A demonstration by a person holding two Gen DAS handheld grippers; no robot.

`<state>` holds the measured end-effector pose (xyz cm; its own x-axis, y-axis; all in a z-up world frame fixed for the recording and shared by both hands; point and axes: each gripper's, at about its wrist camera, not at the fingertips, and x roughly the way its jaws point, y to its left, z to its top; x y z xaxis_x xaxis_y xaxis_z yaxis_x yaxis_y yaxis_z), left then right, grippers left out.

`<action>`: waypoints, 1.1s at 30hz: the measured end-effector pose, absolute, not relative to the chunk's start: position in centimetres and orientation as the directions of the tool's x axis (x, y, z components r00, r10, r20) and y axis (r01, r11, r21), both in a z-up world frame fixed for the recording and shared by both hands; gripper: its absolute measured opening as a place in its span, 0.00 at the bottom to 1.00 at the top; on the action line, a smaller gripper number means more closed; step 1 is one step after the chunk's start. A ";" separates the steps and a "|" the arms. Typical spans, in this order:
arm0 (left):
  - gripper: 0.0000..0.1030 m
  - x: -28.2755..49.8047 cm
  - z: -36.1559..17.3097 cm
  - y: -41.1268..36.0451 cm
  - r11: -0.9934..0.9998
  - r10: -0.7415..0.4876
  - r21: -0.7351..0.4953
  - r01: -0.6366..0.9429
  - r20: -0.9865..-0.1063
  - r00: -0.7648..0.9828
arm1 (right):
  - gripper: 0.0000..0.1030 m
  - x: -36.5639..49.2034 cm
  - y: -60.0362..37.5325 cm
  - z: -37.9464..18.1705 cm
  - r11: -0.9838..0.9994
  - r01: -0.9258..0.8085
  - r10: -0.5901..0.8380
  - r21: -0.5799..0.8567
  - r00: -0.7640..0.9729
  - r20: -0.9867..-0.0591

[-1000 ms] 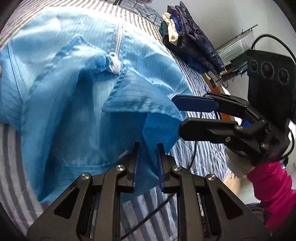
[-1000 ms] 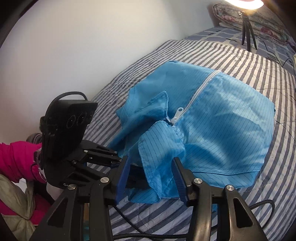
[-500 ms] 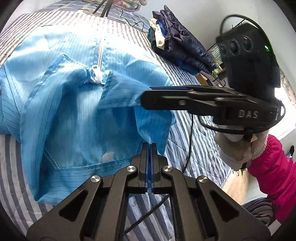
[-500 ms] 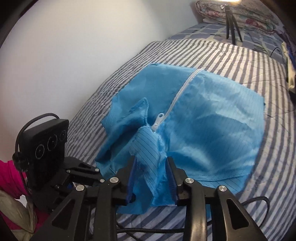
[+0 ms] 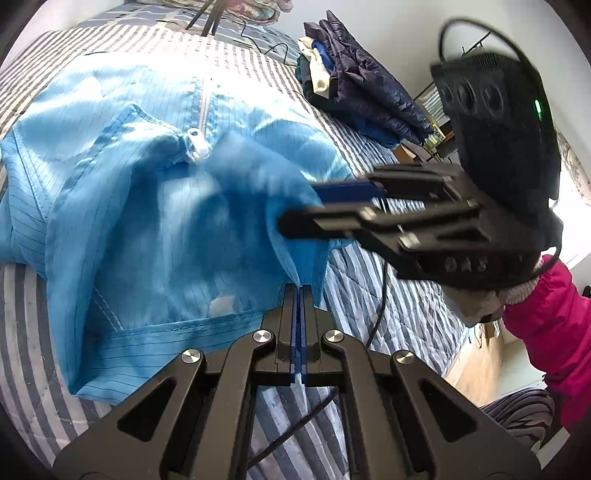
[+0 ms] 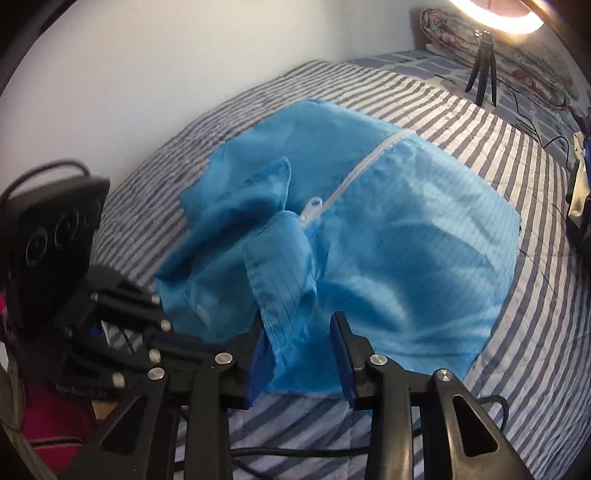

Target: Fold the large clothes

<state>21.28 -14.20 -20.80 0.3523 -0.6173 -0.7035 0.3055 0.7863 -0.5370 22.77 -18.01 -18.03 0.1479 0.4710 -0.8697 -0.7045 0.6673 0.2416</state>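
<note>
A light-blue zip-front garment [image 5: 147, 221] [image 6: 406, 240] lies spread on the striped bed, its white zipper pull [image 5: 195, 142] [image 6: 314, 206] near the collar. My left gripper [image 5: 299, 291] [image 6: 159, 314] is shut on a thin edge of the cloth at the near side. Just beside it, my right gripper [image 6: 301, 350] [image 5: 299, 206] grips a bunched collar fold, its jaws partly apart around the bunch. The edge runs taut between the two grippers and is raised off the bed. The rest of the garment rests flat.
The striped bedcover [image 6: 535, 295] reaches a white wall [image 6: 147, 74] on the left. A pile of dark folded clothes [image 5: 369, 92] sits at the far right edge. A small tripod [image 6: 480, 77] under a ring light [image 6: 495, 14] stands at the bed's head. A black cable [image 5: 380, 295] crosses the near bedcover. A pink sleeve [image 5: 546, 325] holds the right gripper.
The left jaws closed fully onto the cloth edge. The right jaws narrowed around the collar fold, and the near part of the garment has lifted and bunched between the two grippers.
</note>
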 end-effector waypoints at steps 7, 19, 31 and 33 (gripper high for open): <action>0.00 21.0 -20.8 -15.0 0.793 -0.606 -0.511 0.332 -0.712 0.355 | 0.07 26.5 -20.2 -20.2 0.630 -0.476 0.716 0.614 0.050 -0.696; 0.00 20.9 -21.3 -16.2 0.799 -0.595 -0.484 0.357 -0.724 0.349 | 0.07 28.3 -21.7 -21.2 0.738 -0.414 0.635 0.532 0.160 -0.756; 0.05 20.7 -16.9 -11.8 0.822 -0.561 -0.455 0.343 -0.750 0.349 | 0.22 25.5 -22.2 -15.7 0.846 -0.426 0.490 0.321 0.386 -0.782; 0.05 21.8 -15.3 -8.4 0.855 -0.516 -0.421 0.302 -0.747 0.419 | 0.22 24.9 -22.5 -15.4 0.838 -0.429 0.506 0.337 0.379 -0.775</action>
